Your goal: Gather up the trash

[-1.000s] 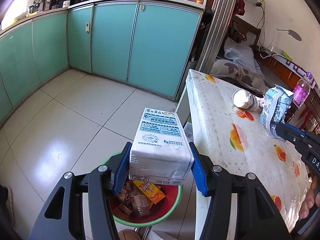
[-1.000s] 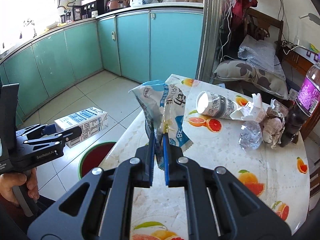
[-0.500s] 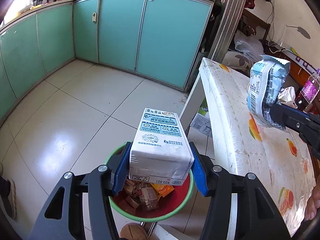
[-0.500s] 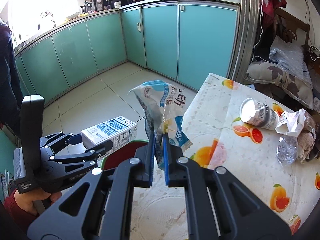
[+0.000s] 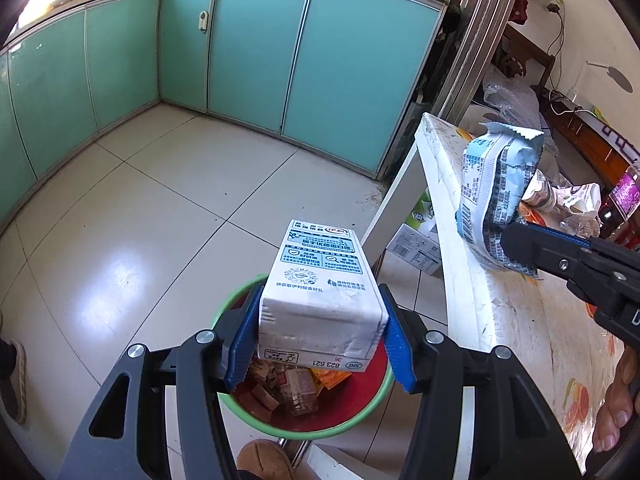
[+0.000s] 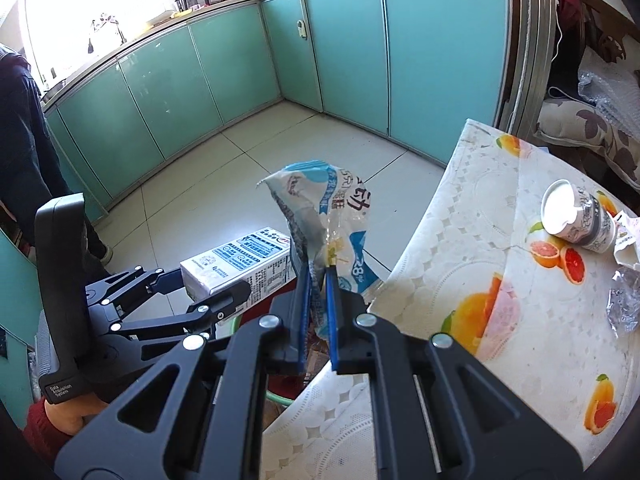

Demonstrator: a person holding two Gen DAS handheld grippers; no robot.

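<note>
My left gripper (image 5: 318,334) is shut on a white milk carton (image 5: 320,292) and holds it above a red bin with a green rim (image 5: 360,416) that holds several pieces of trash. My right gripper (image 6: 316,280) is shut on a crumpled blue and white wrapper (image 6: 320,208) at the table's edge, near the bin. The carton (image 6: 240,264) and left gripper (image 6: 200,292) show in the right wrist view. The wrapper (image 5: 496,196) and right gripper (image 5: 516,248) show in the left wrist view.
A table with a fruit-print cloth (image 6: 500,280) carries a tipped paper cup (image 6: 576,220), crumpled foil (image 6: 624,304) and a purple-labelled bottle (image 5: 620,196). Teal cabinets (image 5: 240,52) line the far walls. Boxes (image 5: 416,240) lie under the table. A slipper (image 5: 260,460) is by the bin.
Both grippers moved left off the table toward the bin. The carton now hangs over the bin's middle, and the wrapper has come to the table's edge.
</note>
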